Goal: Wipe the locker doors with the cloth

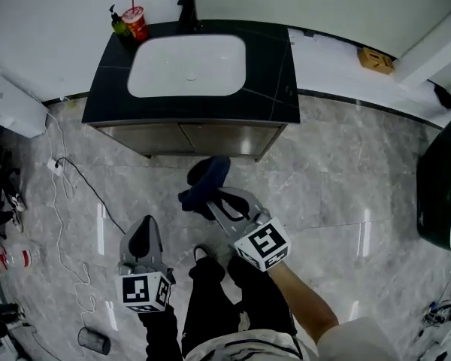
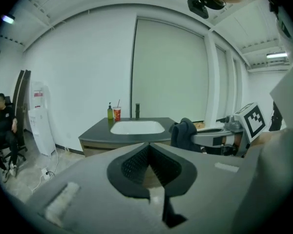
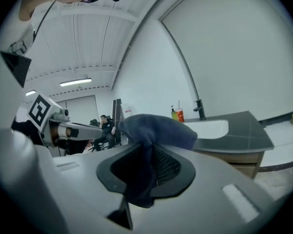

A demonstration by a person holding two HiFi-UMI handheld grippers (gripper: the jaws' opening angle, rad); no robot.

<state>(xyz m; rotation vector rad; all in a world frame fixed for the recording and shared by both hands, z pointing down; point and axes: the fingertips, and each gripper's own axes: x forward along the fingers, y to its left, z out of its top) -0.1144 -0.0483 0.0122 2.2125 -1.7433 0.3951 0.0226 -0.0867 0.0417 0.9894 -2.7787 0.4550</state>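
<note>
Grey marble floor (image 1: 338, 201) spreads through the room below white walls. Nearest, the left tongs (image 1: 141, 235) are beside the person's dark trousers (image 1: 210, 307), their 2 jaws pressed together with nothing between them. Just ahead, the right tongs (image 1: 219, 201) are clamped on the dark blue cloth (image 1: 207, 180), which bunches over the jaw tips in mid-air before a cabinet (image 1: 195, 138). Beyond, the black surface (image 1: 274, 74) carries a white sink (image 1: 186, 66), 1 green bottle (image 1: 119, 25), 1 red cup (image 1: 136, 22) and a black tap (image 1: 189, 10).
</note>
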